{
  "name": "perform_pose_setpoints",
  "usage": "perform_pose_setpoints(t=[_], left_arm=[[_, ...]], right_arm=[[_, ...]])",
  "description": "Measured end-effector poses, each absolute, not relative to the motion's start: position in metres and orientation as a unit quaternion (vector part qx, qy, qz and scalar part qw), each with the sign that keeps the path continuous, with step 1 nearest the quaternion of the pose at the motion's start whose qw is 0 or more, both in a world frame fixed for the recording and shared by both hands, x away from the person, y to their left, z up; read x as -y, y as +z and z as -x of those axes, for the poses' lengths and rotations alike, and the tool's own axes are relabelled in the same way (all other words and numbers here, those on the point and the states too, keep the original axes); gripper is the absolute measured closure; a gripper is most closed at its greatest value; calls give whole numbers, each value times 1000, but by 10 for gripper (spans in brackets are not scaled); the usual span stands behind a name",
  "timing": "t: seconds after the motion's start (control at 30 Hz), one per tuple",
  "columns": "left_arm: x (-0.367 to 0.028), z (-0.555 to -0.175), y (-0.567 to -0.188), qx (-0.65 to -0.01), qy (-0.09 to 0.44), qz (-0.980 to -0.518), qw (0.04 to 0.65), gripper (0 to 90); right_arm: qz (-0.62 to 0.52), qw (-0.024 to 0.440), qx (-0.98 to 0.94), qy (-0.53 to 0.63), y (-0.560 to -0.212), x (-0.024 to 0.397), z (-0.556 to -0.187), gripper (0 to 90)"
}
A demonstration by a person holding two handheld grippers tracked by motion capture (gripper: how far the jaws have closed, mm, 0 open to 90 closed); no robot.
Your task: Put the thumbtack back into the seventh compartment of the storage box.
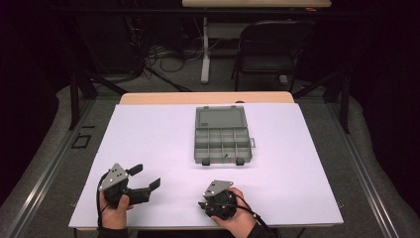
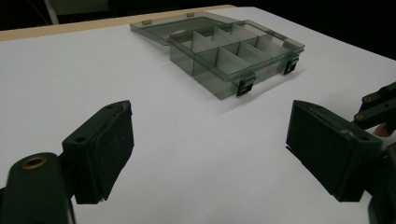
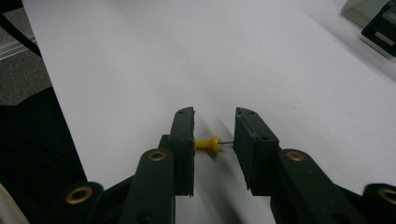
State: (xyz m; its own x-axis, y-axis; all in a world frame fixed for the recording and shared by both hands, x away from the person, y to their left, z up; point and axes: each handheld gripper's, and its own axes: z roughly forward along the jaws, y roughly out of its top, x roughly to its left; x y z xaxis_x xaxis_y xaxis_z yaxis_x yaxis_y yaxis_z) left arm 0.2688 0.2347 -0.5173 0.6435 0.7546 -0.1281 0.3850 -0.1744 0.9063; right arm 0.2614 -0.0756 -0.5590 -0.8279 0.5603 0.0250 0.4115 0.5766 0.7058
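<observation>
— Right gripper (image 3: pixel 214 142)?
— Clamped on a yellow pushpin (image 3: pixel 207 143), jaws drawn close. Pin lying crosswise in the gap: flat head pressed against the left pad, thin metal point reaching the right pad. Held just above the white table sheet (image 3: pixel 140 60), shadow falling right beneath it.

— And from the high view?
— Right gripper (image 1: pixel 218 201) low at the near edge, right of centre, wrapped by the person's right hand (image 1: pixel 237 215). Pin itself too small to make out there.

— Left gripper (image 2: pixel 210 149)?
— Released, jaws spread wide, nothing between the pads but bare sheet. In the high view, left gripper (image 1: pixel 143 178) near the near-left part of the sheet, gripped by the left hand (image 1: pixel 115 210), pointing toward the far right.

— Anything else on the table?
— A grey see-through compartment box (image 1: pixel 222 141), lid (image 1: pixel 221 118) folded open to the far side, sitting at the centre, well apart from both grippers. Same box (image 2: pixel 233 51) seen beyond the open left jaws, two dark latches on its near wall. A small speck in one near compartment, too small to identify.
</observation>
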Motion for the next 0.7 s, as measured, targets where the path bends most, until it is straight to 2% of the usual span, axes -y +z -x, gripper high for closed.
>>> perform_pose_setpoints(t=[0.7], left_arm=[[-234,-269,-517,-383,178,-745,516,149]], right_arm=[[-278,99,-877,378,-542,83,-265,691]])
